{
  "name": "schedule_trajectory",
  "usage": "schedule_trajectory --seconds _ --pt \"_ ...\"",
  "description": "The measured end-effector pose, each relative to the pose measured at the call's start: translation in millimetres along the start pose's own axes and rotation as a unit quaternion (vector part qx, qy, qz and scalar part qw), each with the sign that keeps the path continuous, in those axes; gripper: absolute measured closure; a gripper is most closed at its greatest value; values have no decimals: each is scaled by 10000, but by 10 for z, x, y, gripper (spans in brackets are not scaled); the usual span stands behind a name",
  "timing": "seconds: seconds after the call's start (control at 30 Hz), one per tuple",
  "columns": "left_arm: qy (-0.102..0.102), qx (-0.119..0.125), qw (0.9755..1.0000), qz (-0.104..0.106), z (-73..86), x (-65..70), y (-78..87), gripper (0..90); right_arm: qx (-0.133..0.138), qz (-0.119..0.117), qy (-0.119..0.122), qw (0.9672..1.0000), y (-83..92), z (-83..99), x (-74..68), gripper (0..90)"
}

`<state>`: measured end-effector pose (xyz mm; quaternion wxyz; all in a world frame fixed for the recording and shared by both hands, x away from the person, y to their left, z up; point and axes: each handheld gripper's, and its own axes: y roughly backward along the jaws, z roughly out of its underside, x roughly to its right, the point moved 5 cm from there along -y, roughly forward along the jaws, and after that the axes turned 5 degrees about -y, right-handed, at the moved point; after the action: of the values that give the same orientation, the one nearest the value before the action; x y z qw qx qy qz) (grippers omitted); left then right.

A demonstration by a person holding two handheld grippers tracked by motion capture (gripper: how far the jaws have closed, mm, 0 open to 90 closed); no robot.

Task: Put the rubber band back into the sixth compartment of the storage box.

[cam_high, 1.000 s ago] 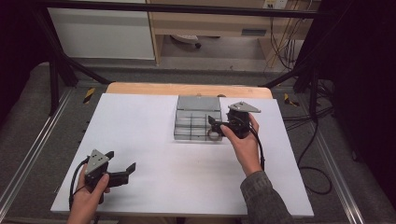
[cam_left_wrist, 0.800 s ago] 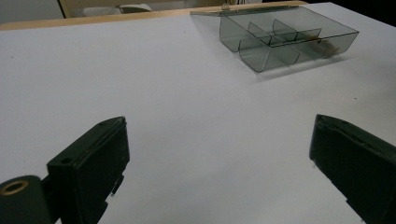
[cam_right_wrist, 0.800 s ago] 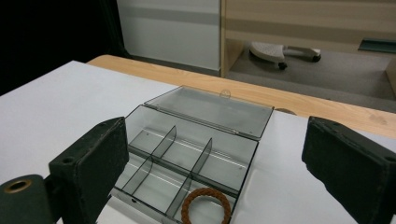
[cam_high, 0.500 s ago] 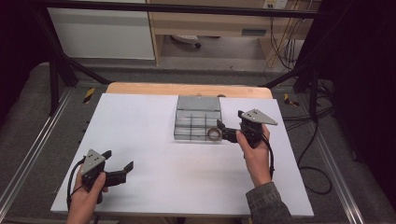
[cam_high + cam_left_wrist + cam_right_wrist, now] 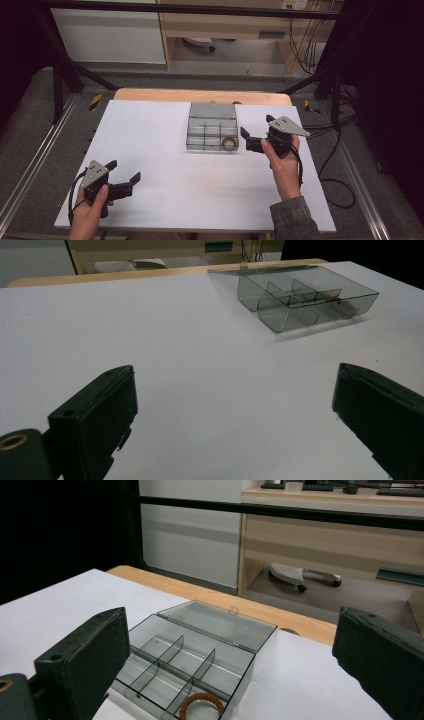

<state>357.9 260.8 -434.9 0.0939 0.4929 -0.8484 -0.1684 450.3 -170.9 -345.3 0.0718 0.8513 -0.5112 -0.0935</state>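
A clear smoky compartment box (image 5: 190, 135) stands at the table's far middle with its lid (image 5: 212, 110) laid open behind it. A brown ring (image 5: 229, 143) lies in its near right compartment. My right gripper (image 5: 256, 127) hovers open just right of the box, nothing between its jaws; in the right gripper view the box (image 5: 243, 679) and the ring (image 5: 201, 704) sit below and between them. At the near left, my left gripper (image 5: 123, 170) is open and empty above the white tabletop (image 5: 165, 190). The left gripper view has the box (image 5: 287, 317) far off.
The white sheet covers a wooden table (image 5: 150, 94) whose far edge shows behind the box. Black frame bars (image 5: 60, 70) stand off the far left and right corners. Cables (image 5: 335, 165) trail off the right side. A desk and chair base (image 5: 305, 577) are beyond the table.
My right gripper has drawn back to the right, away from the box's near right compartment where the ring lies. My left gripper has slid slightly nearer the front left edge.
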Motion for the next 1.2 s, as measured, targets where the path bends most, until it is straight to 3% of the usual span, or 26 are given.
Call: schedule_trajectory --seconds 0.53,0.83,1.2 --pt "28 75 10000 50 -32 -19 31 43 -113 -33 -53 9999 208 68 123 51" --pt "39 49 10000 -1 -20 -37 32 43 -79 -102 -159 9998 376 3 181 48" --pt "21 138 9999 -59 -38 -65 67 37 6 75 -190 9998 639 -15 283 17"
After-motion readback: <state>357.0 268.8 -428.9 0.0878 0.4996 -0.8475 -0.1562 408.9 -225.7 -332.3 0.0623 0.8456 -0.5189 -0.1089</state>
